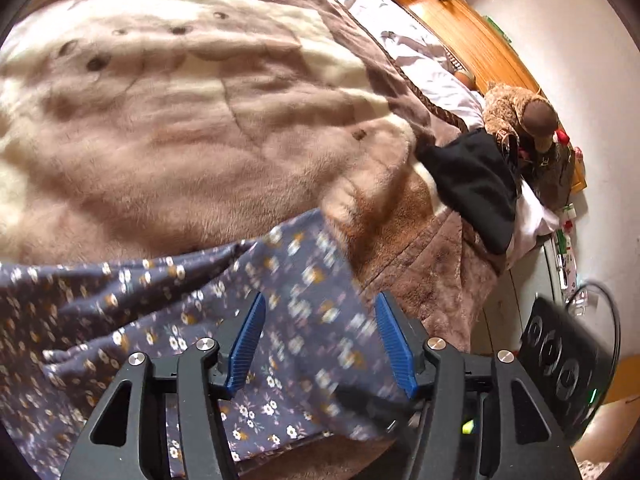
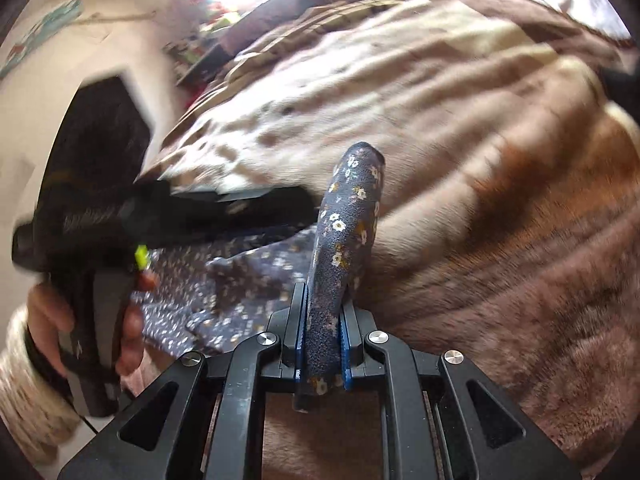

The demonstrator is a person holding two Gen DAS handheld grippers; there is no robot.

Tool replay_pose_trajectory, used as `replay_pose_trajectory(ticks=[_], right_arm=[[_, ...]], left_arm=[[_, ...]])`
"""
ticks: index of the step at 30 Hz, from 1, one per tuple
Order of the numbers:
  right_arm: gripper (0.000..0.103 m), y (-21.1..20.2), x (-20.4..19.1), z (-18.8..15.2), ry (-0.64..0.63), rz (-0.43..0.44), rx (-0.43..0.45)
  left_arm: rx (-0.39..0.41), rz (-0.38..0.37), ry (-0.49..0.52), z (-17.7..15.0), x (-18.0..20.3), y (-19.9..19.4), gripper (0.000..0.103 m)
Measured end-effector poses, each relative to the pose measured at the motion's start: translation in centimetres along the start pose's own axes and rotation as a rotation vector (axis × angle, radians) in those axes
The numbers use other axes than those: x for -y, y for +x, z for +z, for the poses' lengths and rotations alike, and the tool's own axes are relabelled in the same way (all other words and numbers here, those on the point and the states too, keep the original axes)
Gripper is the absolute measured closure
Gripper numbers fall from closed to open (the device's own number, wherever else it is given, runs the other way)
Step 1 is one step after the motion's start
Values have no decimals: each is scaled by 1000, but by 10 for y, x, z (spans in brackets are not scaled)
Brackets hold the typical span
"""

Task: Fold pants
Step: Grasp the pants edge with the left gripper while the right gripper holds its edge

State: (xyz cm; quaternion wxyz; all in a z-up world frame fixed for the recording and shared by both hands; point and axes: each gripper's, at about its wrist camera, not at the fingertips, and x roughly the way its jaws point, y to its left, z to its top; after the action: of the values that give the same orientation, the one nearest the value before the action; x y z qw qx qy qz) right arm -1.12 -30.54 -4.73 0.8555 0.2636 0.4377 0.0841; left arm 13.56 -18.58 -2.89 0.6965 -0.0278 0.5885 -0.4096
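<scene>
Floral navy pants [image 1: 168, 320] lie spread on a brown-and-cream plush blanket [image 1: 180, 128] covering the bed. Left gripper [image 1: 320, 344]: blue pads spread apart above the fabric, nothing pinched between them. Right gripper [image 2: 323, 344]: jaws clamped on a bunched fold of the pants, which stands upright beyond the fingertips. A hand [image 2: 80, 332] in a cream knit sleeve holds the left gripper's handle. A brown teddy bear [image 1: 520, 116] sits at the bed's far edge.
</scene>
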Motion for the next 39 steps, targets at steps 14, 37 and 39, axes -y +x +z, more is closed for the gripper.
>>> replay_pose_trajectory(ticks=[14,37,39], right_arm=[[89,14,-55,-13,-201,-1,-19],[91,29,-195,0,-403,96,-14],[91,34,-217,1,-435,122,-11]], left_arm=[[-86,157,-38,-6,-21,-5,41],[144,107,-122,-36,-99,-168,84],[173,117,-128,-41,-110,-187,84]])
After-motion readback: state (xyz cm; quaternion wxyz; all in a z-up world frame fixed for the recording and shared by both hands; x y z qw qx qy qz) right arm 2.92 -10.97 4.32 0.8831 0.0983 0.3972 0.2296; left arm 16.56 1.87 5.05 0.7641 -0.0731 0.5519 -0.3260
